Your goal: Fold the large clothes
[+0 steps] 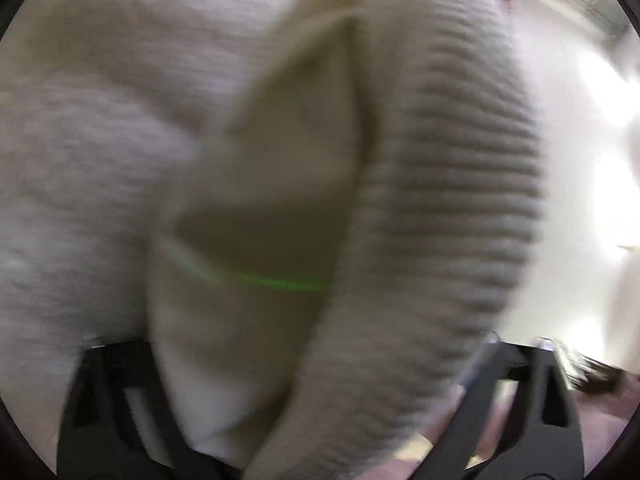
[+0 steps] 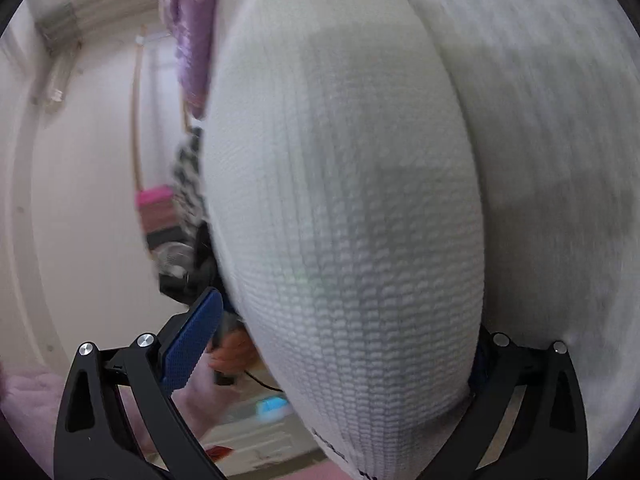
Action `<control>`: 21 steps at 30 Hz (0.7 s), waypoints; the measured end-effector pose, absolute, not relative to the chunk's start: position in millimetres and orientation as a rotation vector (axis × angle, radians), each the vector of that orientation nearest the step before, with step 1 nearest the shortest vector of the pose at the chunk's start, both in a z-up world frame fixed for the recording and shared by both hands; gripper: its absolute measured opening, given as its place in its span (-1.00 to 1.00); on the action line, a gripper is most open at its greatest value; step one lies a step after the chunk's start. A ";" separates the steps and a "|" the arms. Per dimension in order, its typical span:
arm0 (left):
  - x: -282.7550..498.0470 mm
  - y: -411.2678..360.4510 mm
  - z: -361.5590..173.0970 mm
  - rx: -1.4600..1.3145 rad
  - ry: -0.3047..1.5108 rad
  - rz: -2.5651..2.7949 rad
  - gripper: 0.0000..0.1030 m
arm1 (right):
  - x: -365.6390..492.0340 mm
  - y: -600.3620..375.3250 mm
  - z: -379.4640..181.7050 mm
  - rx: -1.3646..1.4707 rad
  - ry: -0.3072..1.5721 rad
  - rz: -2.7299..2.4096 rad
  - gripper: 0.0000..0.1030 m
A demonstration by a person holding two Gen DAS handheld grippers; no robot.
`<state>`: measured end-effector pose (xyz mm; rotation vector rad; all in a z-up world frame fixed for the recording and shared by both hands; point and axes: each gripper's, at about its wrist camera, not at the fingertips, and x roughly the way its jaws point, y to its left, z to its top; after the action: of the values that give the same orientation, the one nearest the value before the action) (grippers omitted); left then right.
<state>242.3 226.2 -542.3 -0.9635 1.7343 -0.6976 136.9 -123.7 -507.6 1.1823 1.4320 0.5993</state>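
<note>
Right wrist view: the right claw (image 2: 320, 364) stands spread wide, its blue pad (image 2: 192, 344) bare, a ribbed white sweater (image 2: 344, 216) bulging between the fingers. Left wrist view, blurred: the left claw (image 1: 304, 408) also gapes around the sweater's (image 1: 440, 200) hanging folds.
</note>
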 end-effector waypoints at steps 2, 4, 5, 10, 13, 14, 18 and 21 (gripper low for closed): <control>244.9 224.2 -535.8 -0.877 1.735 -0.656 0.20 | 144.8 -111.9 -498.4 1.019 1.488 0.544 0.75; 248.3 222.0 -520.8 -0.742 1.719 -0.598 0.01 | 148.7 -104.9 -489.0 0.893 1.526 0.453 0.42; 249.4 219.3 -512.3 -0.684 1.707 -0.586 -0.08 | 146.7 -107.2 -482.3 0.877 1.520 0.404 0.22; 248.7 203.8 -466.7 -0.453 1.638 -0.561 -0.33 | 139.9 -97.2 -441.4 0.779 1.489 0.326 -0.20; 251.0 206.9 -443.7 -0.447 1.633 -0.551 -0.37 | 135.2 -91.1 -411.3 0.763 1.476 0.319 -0.25; 250.2 209.1 -433.6 -0.430 1.635 -0.550 -0.37 | 133.6 -88.8 -404.6 0.765 1.478 0.319 -0.26; 227.5 205.0 -386.1 -0.362 1.620 -0.559 -0.39 | 120.5 -78.5 -370.2 0.740 1.464 0.338 -0.28; 207.1 215.2 -350.4 -0.363 1.585 -0.540 -0.38 | 108.7 -73.1 -341.1 0.756 1.444 0.358 -0.28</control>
<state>207.1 215.2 -350.4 -0.3633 1.5848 -0.5397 108.7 -73.1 -341.1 0.7558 1.4438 0.3582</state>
